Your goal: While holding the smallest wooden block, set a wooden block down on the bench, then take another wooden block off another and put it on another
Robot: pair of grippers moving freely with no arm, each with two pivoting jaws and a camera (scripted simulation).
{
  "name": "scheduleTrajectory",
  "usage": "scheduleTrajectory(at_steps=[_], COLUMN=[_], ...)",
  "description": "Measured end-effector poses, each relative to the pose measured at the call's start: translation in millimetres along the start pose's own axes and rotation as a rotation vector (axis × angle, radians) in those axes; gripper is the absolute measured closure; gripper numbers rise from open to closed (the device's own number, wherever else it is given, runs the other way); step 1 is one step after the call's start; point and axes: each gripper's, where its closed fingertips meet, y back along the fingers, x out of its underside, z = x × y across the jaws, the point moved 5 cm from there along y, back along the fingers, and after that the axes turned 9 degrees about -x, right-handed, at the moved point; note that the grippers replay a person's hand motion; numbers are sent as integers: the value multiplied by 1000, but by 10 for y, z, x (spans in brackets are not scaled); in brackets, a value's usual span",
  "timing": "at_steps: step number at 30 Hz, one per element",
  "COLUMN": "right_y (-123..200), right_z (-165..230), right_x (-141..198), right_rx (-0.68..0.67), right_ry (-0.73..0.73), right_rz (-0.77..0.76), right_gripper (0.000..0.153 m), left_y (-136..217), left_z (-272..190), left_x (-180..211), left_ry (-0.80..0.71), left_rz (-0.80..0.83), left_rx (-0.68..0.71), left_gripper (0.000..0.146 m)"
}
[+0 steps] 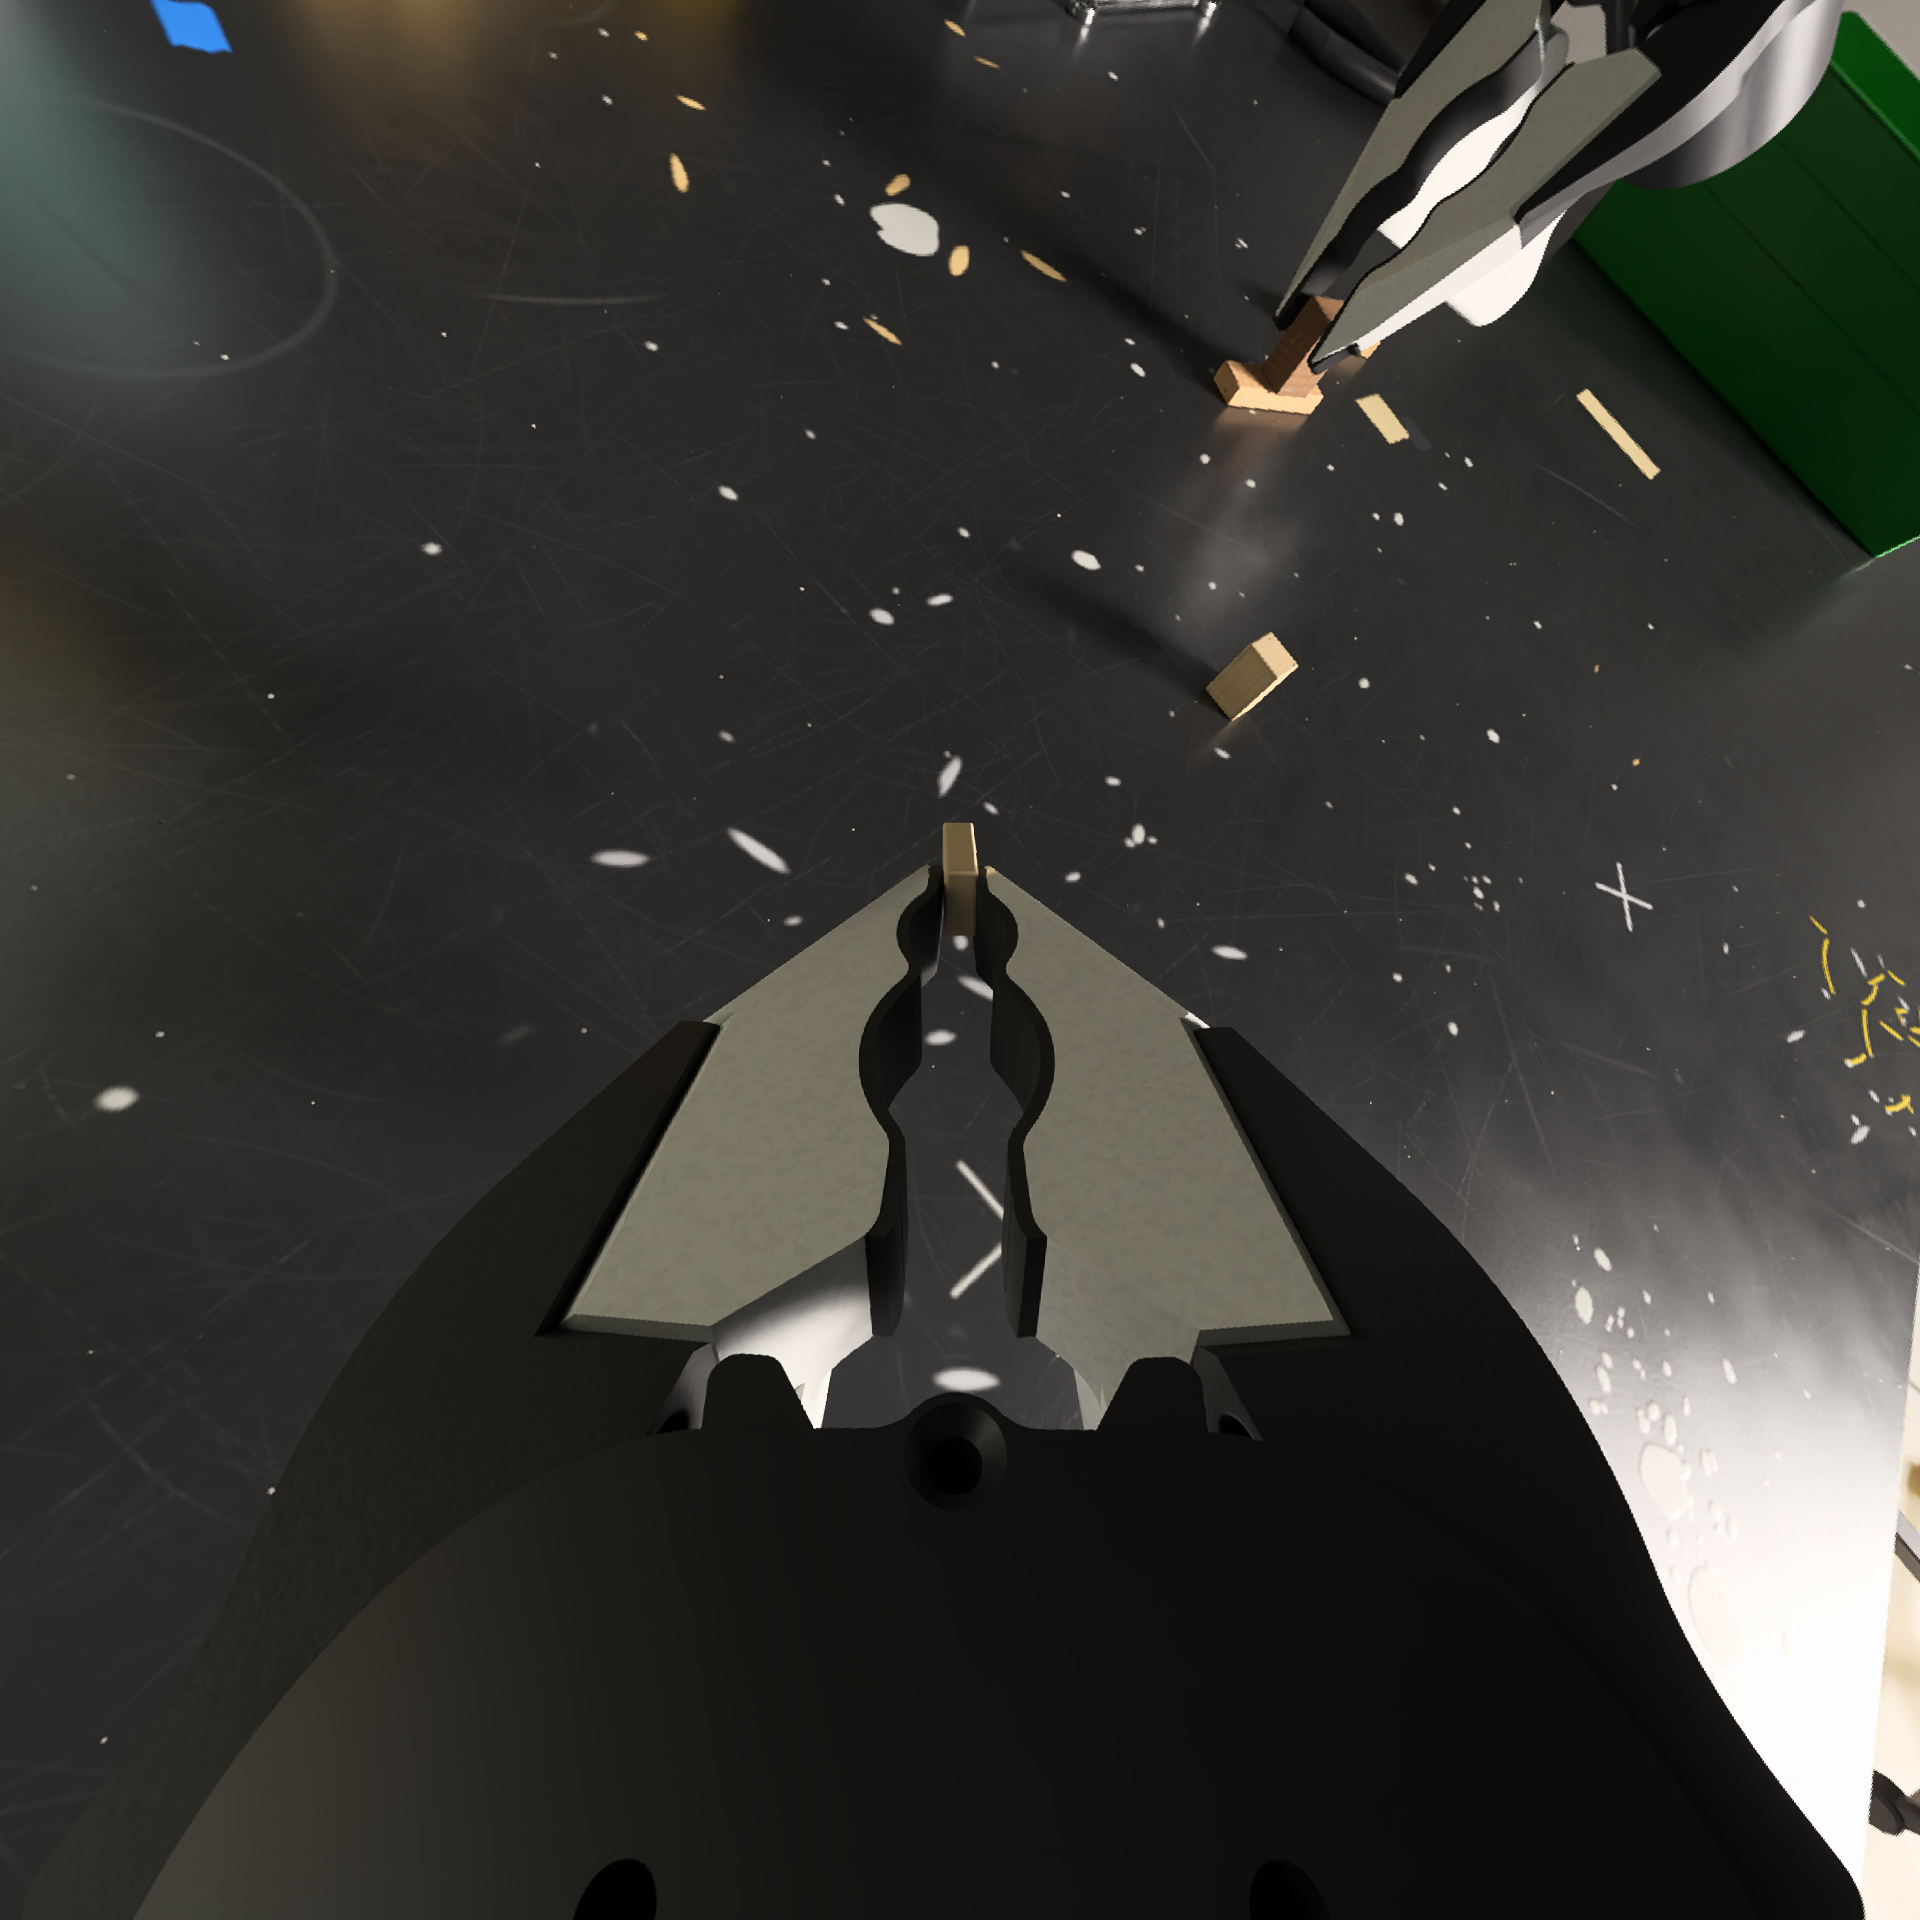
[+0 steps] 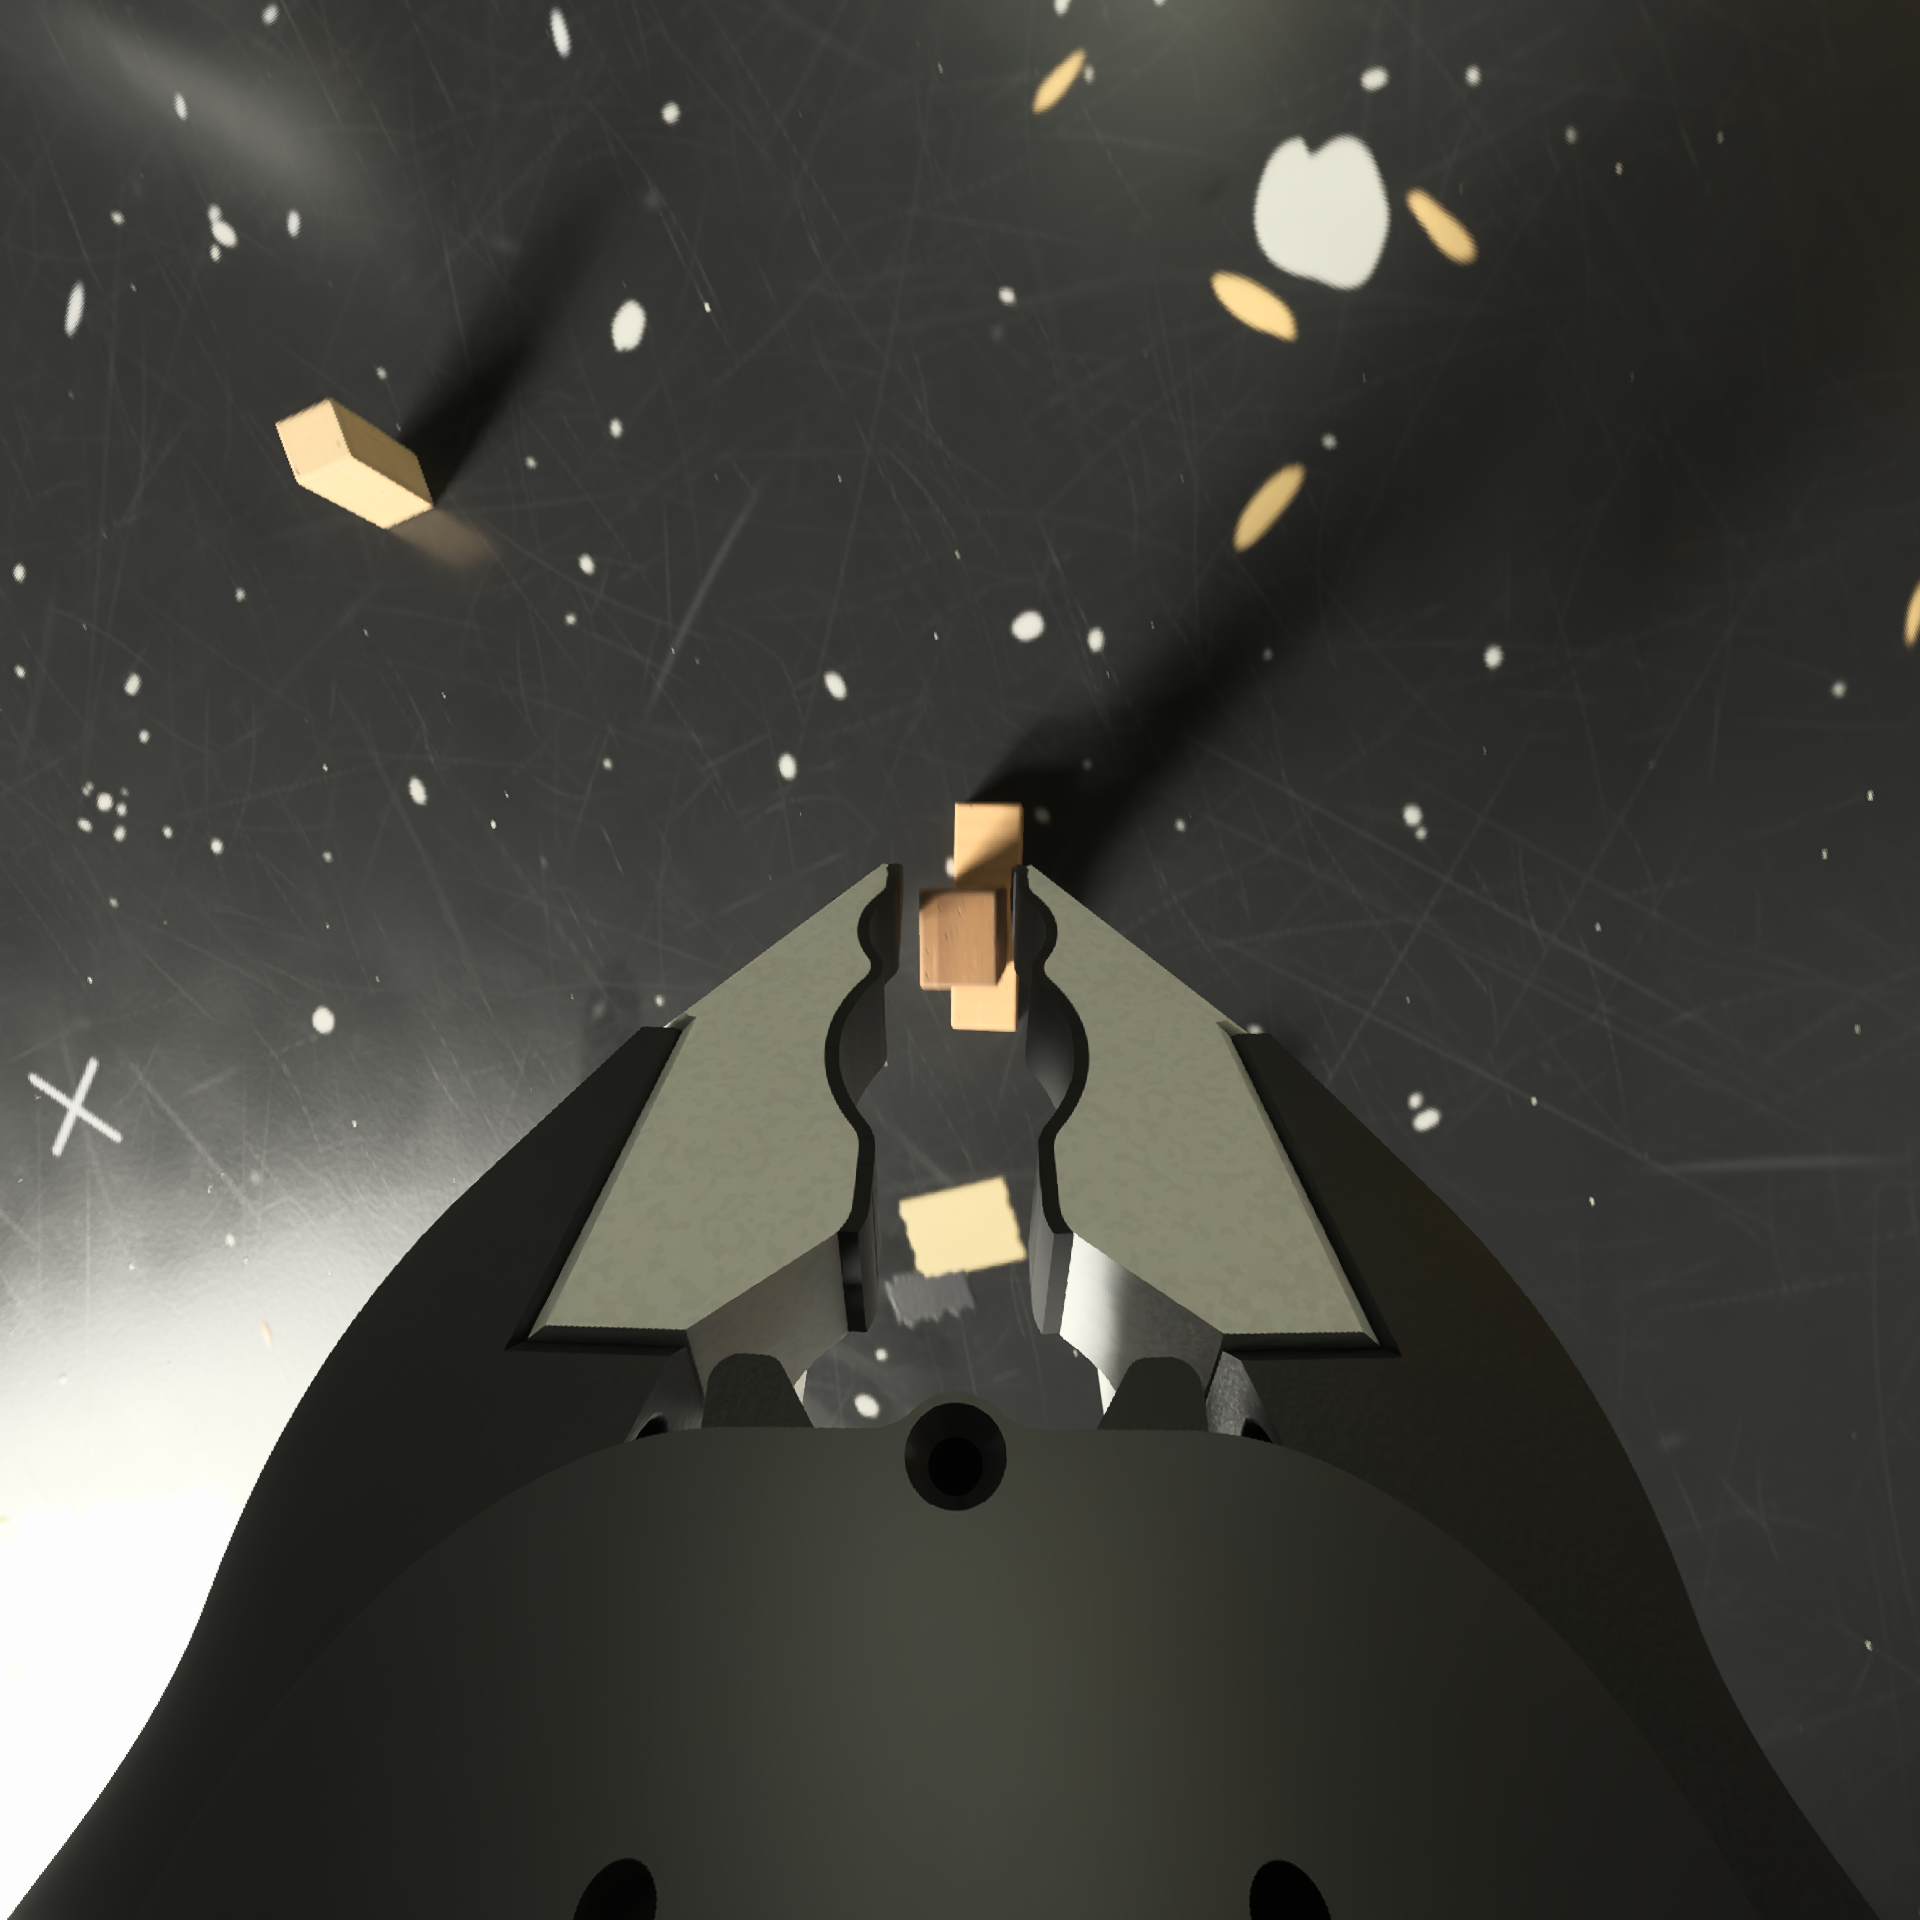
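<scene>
My left gripper (image 1: 958,883) is shut on the smallest wooden block (image 1: 958,868), a thin pale piece held above the dark bench (image 1: 520,623). A brown wooden block (image 2: 961,940) lies crosswise on a pale wooden block (image 2: 987,842); the stack also shows in the left wrist view (image 1: 1247,387). My right gripper (image 2: 958,883) is open, its jaws on either side of the brown block with small gaps; it also shows in the left wrist view (image 1: 1311,338). Another pale block (image 1: 1252,675) lies alone on the bench, at upper left in the right wrist view (image 2: 353,464).
A green box (image 1: 1766,312) stands just beyond the stack on the right. Flat tan marks (image 1: 1616,433) and pale paint spots (image 1: 904,229) cover the scratched bench. A flat tan patch (image 2: 961,1226) lies on the bench under my right gripper.
</scene>
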Motion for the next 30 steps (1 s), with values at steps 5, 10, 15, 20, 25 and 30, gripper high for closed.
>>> scheduleTrajectory(at_steps=[5, 10, 15, 20, 25, 30], right_y=[84, 199, 334, 408, 433, 407], right_z=[-35, -159, -248, -281, -325, -392], right_x=[131, 201, 347, 532, 599, 561], right_rx=[-7, 60, 87, 88, 123, 186], right_ry=[-25, -70, -116, -155, -171, -165], right_rz=[22, 4, 7, 57, 52, 8], right_gripper=[138, 138, 138, 138, 138, 112], left_y=[-6, -4, -7, -19, -49, -97], left_z=[-7, -8, -11, -14, -25, -46], left_x=[-1, -4, -4, -10, -32, -58], left_ry=[-2, -3, -4, -6, -12, -19], left_rz=[1, 0, 1, 2, 5, 10], left_rx=[5, 3, 4, 8, 14, 25], left_gripper=[141, 141, 141, 141, 141, 141])
